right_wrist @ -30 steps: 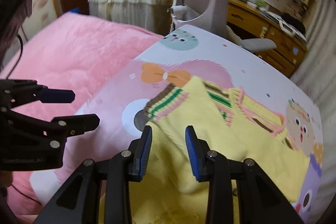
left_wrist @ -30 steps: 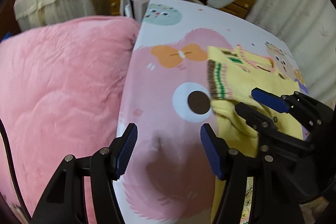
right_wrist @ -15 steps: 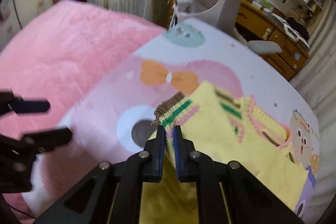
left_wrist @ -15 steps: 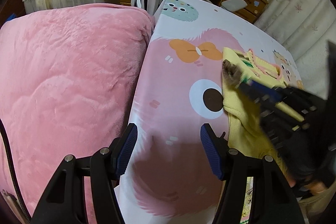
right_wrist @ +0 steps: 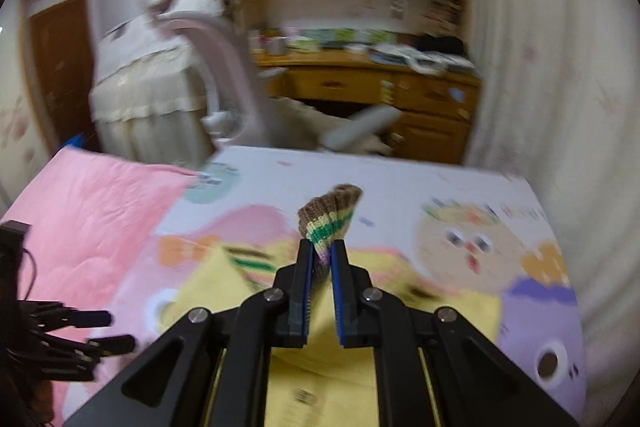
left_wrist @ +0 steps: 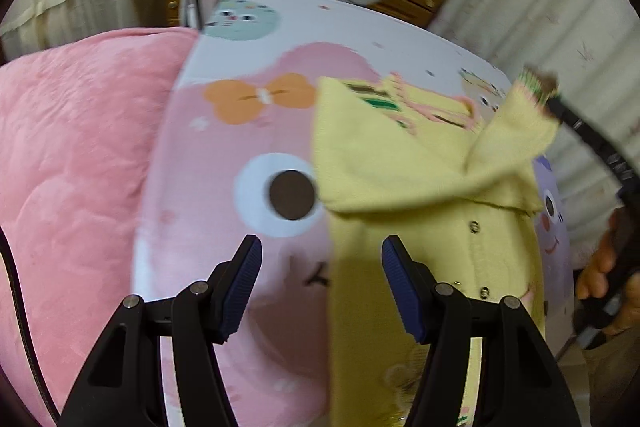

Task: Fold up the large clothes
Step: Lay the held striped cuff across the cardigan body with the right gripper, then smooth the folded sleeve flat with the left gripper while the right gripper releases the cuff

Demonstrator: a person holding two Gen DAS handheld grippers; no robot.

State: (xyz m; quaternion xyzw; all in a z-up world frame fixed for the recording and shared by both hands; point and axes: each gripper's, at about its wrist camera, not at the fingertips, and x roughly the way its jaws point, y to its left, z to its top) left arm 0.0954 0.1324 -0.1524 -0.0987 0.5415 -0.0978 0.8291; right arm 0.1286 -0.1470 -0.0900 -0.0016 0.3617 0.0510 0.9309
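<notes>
Two grippers to report. Your left gripper (left_wrist: 322, 281) hangs released, pads apart, nothing between them; the edge of the yellow cardigan (left_wrist: 424, 227) lies on the cartoon mat (left_wrist: 240, 131) below its right pad, its lower hem cut off by the frame. A pink quilt (left_wrist: 72, 155) sits left of that tool. Your right gripper (right_wrist: 322, 287), blurred, is easing open a little but still pinches the striped cuff (right_wrist: 330, 215), which is lifted; the sleeve behind its fingers is hidden.

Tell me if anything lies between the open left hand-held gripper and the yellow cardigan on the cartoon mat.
Nothing visible does. The left hand-held gripper hovers open right over the left edge of the yellow cardigan, with only bare cartoon mat beside it. The right hand-held gripper holds the striped cuff raised, off to the far side.
</notes>
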